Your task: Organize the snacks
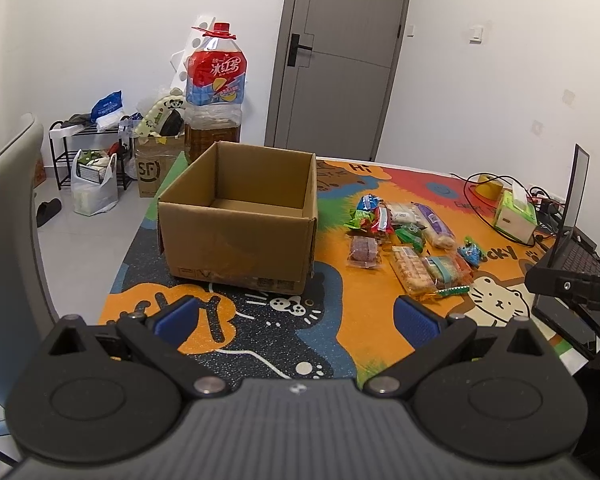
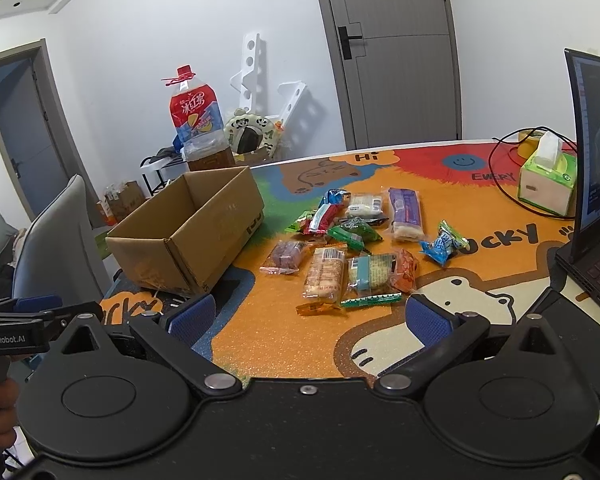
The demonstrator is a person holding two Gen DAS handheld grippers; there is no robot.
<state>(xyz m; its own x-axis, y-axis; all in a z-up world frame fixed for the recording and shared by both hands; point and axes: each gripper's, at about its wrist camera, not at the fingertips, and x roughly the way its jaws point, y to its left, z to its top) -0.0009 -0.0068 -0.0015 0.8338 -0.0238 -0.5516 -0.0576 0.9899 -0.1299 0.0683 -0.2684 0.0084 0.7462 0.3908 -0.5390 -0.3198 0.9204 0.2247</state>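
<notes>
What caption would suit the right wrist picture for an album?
Open right gripper hovers over a cartoon tablecloth, facing loose snack packets beside an empty cardboard box.

Left gripper (image 1: 300, 320): foreground, blue-padded fingers spread wide with nothing between them, hovering above the table.
Table (image 1: 260, 344): covered by a bright cartoon-animal mat in orange, blue, red and green.
Cardboard box (image 1: 240, 236): open top, nothing visible inside, standing on the mat straight ahead.
Snacks (image 1: 412, 240): a loose cluster of small wrapped packets on the mat, right of the box and apart from it.
Iced tea bottle (image 1: 215, 92): large, red cap, just behind the box.
Tissue box (image 1: 516, 216): green and white, far right.
Laptop (image 1: 576, 216): open, at the right edge.
Right gripper (image 1: 568, 284): only a black part shows at the right edge.
</notes>
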